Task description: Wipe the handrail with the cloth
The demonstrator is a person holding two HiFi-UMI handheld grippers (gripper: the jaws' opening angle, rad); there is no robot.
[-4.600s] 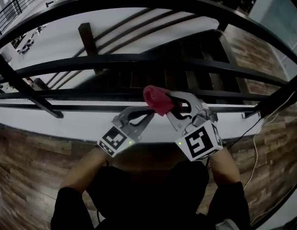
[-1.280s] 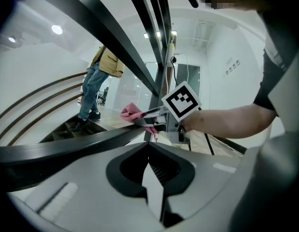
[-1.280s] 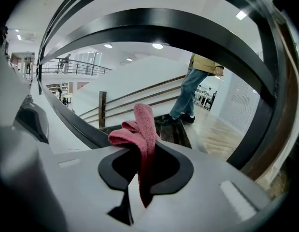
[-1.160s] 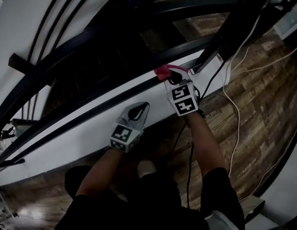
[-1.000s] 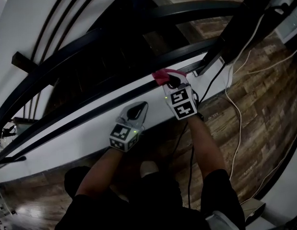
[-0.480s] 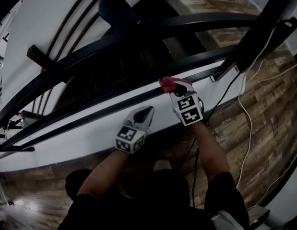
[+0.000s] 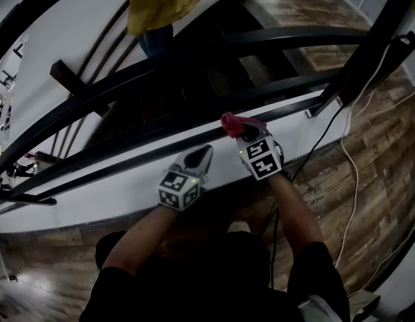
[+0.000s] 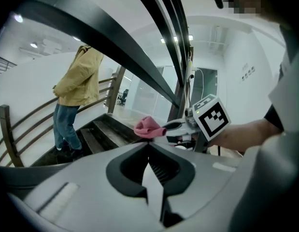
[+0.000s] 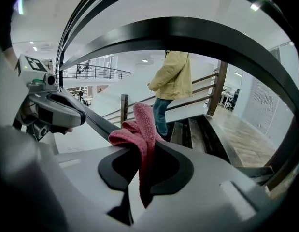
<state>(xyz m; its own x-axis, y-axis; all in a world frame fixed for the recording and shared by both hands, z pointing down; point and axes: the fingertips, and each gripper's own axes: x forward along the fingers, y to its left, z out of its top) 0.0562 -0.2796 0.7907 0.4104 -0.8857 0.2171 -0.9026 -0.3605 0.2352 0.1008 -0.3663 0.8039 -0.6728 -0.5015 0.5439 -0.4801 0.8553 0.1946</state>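
Observation:
A pink cloth (image 7: 232, 123) is clamped in my right gripper (image 7: 239, 129), which is shut on it. The cloth sits against the thin black lower rail (image 7: 127, 161) of the railing. In the right gripper view the cloth (image 9: 141, 132) hangs folded between the jaws, beside that rail (image 9: 98, 122). My left gripper (image 7: 205, 150) is a little left of the right one, in front of the same rail, shut with nothing in it. The left gripper view shows the cloth (image 8: 148, 126) at the tip of the right gripper (image 8: 174, 128).
Two broader black rails (image 7: 274, 39) curve above the thin one, with a black post (image 7: 378, 42) at the right. A person in a yellow jacket (image 7: 157, 2) stands on the dark stairs beyond. White cables (image 7: 354, 180) lie on the wood floor at the right.
My right gripper has slid a short way left along the lower rail with the cloth. A person in a yellow jacket has come into view on the stairs. The left gripper stays shut.

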